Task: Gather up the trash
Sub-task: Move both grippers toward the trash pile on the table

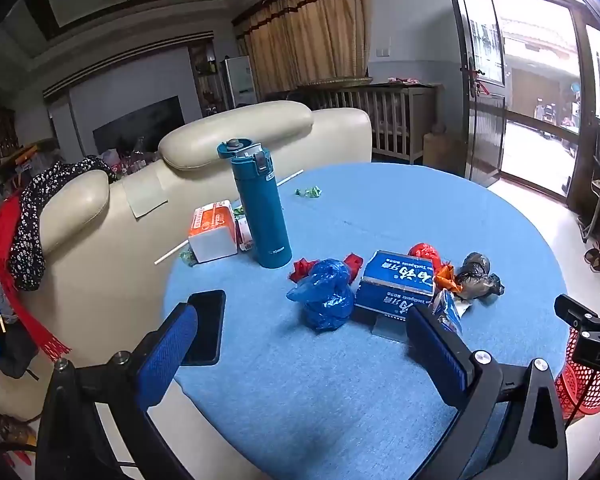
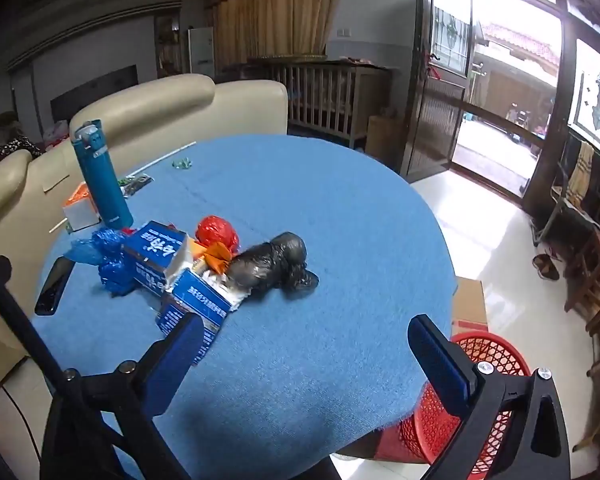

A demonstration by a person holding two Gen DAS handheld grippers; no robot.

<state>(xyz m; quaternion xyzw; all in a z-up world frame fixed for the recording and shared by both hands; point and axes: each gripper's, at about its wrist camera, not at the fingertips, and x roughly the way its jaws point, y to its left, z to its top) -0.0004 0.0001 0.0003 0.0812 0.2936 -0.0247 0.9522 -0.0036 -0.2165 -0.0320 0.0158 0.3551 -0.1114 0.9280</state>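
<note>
A heap of trash lies on the round blue table (image 1: 340, 380): a crumpled blue plastic bag (image 1: 326, 294), a blue toothpaste box (image 1: 396, 284), a red bag (image 1: 426, 254), an orange wrapper (image 1: 446, 276) and a black bag (image 1: 478, 276). In the right wrist view the black bag (image 2: 274, 266), red bag (image 2: 216, 232), the toothpaste box (image 2: 156, 258) and a second blue box (image 2: 198, 306) show. My left gripper (image 1: 300, 354) is open and empty, short of the blue bag. My right gripper (image 2: 306, 356) is open and empty, over bare table near the black bag. A red mesh bin (image 2: 484, 400) stands beside the table.
A teal flask (image 1: 260, 208), a white and orange box (image 1: 212, 232), a black phone (image 1: 206, 326), a white straw (image 1: 172, 254) and green candy wrappers (image 1: 309, 192) are on the table. A cream sofa (image 1: 236, 136) stands behind. A cardboard box (image 2: 470, 304) sits on the floor.
</note>
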